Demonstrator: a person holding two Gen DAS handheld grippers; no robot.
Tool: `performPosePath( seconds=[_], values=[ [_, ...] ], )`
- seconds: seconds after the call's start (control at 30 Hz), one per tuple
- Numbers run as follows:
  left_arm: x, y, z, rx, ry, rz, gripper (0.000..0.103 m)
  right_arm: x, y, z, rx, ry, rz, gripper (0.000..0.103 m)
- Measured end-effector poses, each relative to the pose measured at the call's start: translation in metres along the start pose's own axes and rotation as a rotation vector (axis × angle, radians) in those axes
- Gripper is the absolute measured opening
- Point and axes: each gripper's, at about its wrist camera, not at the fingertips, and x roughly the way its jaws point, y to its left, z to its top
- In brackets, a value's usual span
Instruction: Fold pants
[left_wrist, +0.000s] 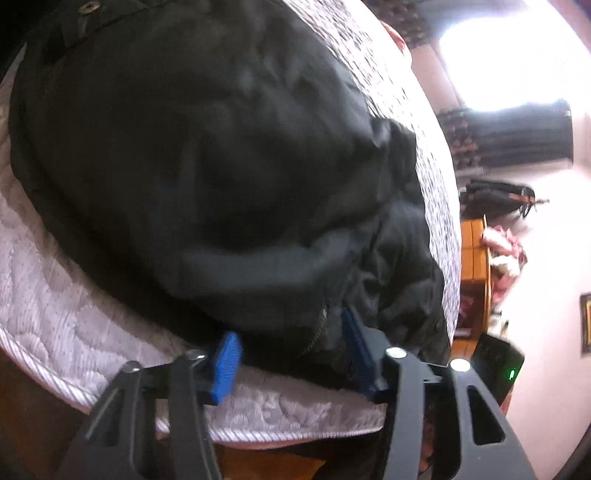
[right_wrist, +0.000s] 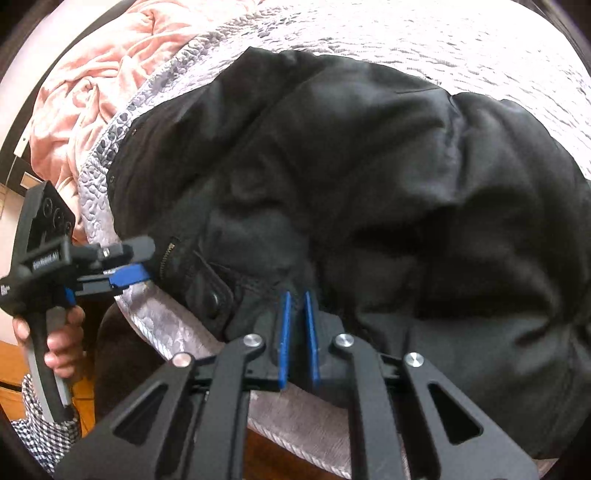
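Black pants (right_wrist: 351, 192) lie bunched in loose folds on a quilted, pale grey-white mattress (left_wrist: 74, 280), close to its corded edge. In the right wrist view a zipper (right_wrist: 168, 254) and a round button (right_wrist: 213, 297) show at the garment's near-left part, beside the mattress edge.

Right gripper (right_wrist: 297, 295): its two blue pads (right_wrist: 284, 332) stand nearly together, with only a narrow slit between them, their tips at a dark fold of the pants. The jaws are clenched; whether cloth is pinched between the pads cannot be told, as the tips merge with the black fabric.

Left gripper (left_wrist: 291, 328): its blue pads (left_wrist: 227, 365) stand well apart on either side of a bunched edge of the pants near the mattress rim. The cloth lies between them, but the pads do not press on it, so the gripper is released. From the right wrist view the same tool (right_wrist: 129, 275) reaches in from the left, its tip at the zipper, held by a hand (right_wrist: 55, 343).

A crumpled pink blanket (right_wrist: 92, 85) lies beyond the mattress. A wooden unit (left_wrist: 476, 266) stands against the far wall in the left wrist view.
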Motion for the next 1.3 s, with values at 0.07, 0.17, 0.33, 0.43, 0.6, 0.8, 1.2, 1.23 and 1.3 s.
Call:
performPosePath(
  seconds=[0.07,0.17,0.33,0.43,0.6,0.8,1.2,1.23,1.3],
  values=[
    [0.005,0.005,0.001,-0.026,-0.009,0.023,0.028,0.0,-0.001,-0.001,0.0,-0.003,-0.002,0.009],
    [0.002,0.008,-0.002,-0.053,-0.043,0.023,0.008,-0.001,-0.003,-0.002,0.015,-0.002,0.003,0.009],
    [-0.015,-0.016,-0.026,0.015,-0.122,0.08,0.005,-0.009,-0.007,-0.005,0.016,-0.01,-0.016,0.016],
    [0.001,-0.004,-0.028,0.005,-0.094,0.137,0.008,-0.006,-0.01,-0.006,0.025,0.004,-0.024,0.017],
    [0.006,-0.006,-0.019,0.035,-0.083,0.134,0.027,-0.002,-0.011,-0.006,0.022,0.01,-0.031,0.016],
    [-0.034,-0.039,-0.028,0.171,-0.181,0.218,0.066,-0.025,-0.015,-0.004,0.018,-0.04,-0.039,0.022],
    [-0.072,0.035,0.044,-0.062,-0.243,0.203,0.065,-0.031,-0.018,-0.005,0.026,-0.061,-0.054,0.023],
    [-0.07,0.038,0.045,-0.073,-0.24,0.19,0.065,-0.029,-0.018,-0.004,0.024,-0.056,-0.05,0.023],
    [-0.067,0.041,0.05,-0.099,-0.239,0.176,0.06,-0.024,-0.016,-0.003,0.018,-0.048,-0.052,0.023]
  ],
)
